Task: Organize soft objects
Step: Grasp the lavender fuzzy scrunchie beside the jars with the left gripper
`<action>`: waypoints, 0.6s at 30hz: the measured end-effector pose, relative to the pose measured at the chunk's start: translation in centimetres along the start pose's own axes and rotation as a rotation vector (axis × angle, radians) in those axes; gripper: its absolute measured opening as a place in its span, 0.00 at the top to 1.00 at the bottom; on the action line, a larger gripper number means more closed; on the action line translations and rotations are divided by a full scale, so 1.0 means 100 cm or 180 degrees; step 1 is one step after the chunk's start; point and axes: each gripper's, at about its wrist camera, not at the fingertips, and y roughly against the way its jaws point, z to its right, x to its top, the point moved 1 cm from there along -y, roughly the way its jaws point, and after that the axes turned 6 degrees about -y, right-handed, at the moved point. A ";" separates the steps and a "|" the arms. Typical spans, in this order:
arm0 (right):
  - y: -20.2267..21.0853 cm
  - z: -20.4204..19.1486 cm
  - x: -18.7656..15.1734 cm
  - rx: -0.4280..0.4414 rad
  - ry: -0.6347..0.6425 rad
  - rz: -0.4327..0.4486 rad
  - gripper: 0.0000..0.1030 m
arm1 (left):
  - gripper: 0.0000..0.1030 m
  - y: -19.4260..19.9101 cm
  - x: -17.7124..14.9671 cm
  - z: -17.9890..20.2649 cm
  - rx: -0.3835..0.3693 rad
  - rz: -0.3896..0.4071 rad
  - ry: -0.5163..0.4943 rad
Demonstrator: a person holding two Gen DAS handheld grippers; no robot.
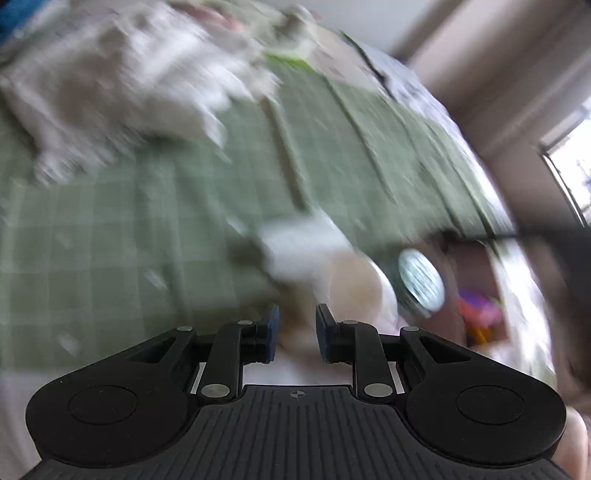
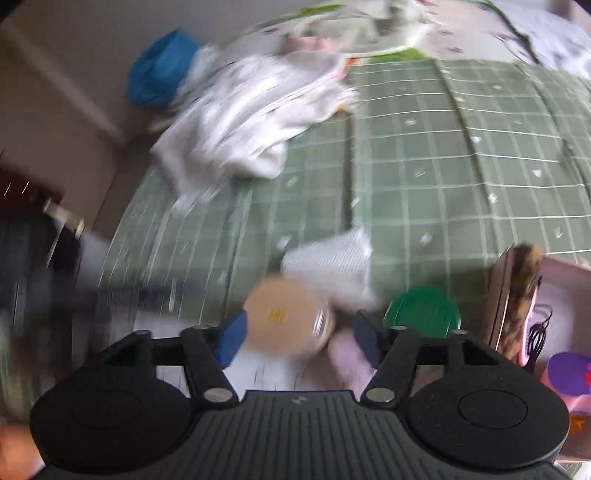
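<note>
Both views are motion-blurred. A pile of white cloths [image 2: 255, 114] lies on the green checked bedspread [image 2: 461, 166] at the far left; it also shows in the left wrist view [image 1: 122, 92]. A small folded white cloth [image 2: 332, 262] lies near the front, and shows in the left wrist view [image 1: 303, 247]. My right gripper [image 2: 299, 332] is open, with a round tan lid [image 2: 288, 317] between its fingers. My left gripper [image 1: 297, 332] is open and empty, just short of that tan lid [image 1: 354, 288].
A green round lid [image 2: 424, 310] sits right of the tan one. A pink box [image 2: 554, 317] with toys stands at the right edge. A blue bundle [image 2: 159, 74] lies at the bed's far left. Patterned bedding [image 2: 406, 29] lies at the back.
</note>
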 end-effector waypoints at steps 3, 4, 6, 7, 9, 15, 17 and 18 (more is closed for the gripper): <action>-0.048 0.006 0.041 -0.0094 -0.0219 -0.0229 0.29 | 0.77 -0.021 -0.027 0.017 -0.0316 -0.0230 0.0069; -0.066 0.008 0.049 -0.0143 -0.0304 -0.0316 0.29 | 0.77 -0.027 -0.034 0.021 -0.0314 -0.0305 0.0023; -0.101 0.016 0.062 -0.0209 -0.0542 -0.0415 0.29 | 0.77 -0.034 -0.046 0.026 -0.0290 -0.0380 -0.0100; -0.115 0.016 0.064 -0.0210 -0.0605 -0.0441 0.29 | 0.77 -0.036 -0.050 0.029 -0.0285 -0.0384 -0.0147; -0.144 0.016 0.067 -0.0242 -0.0598 -0.0546 0.29 | 0.77 -0.035 -0.053 0.033 -0.0287 -0.0336 -0.0235; -0.156 0.021 0.059 -0.0237 -0.0489 -0.0660 1.00 | 0.77 -0.035 -0.067 0.039 -0.0446 -0.0057 0.0035; -0.125 0.021 0.053 -0.0013 -0.0410 -0.0374 1.00 | 0.77 -0.044 -0.070 0.046 -0.0458 -0.0006 0.0073; -0.105 0.022 0.050 0.0136 -0.0397 -0.0193 1.00 | 0.77 -0.049 -0.070 0.050 -0.0434 0.0016 0.0080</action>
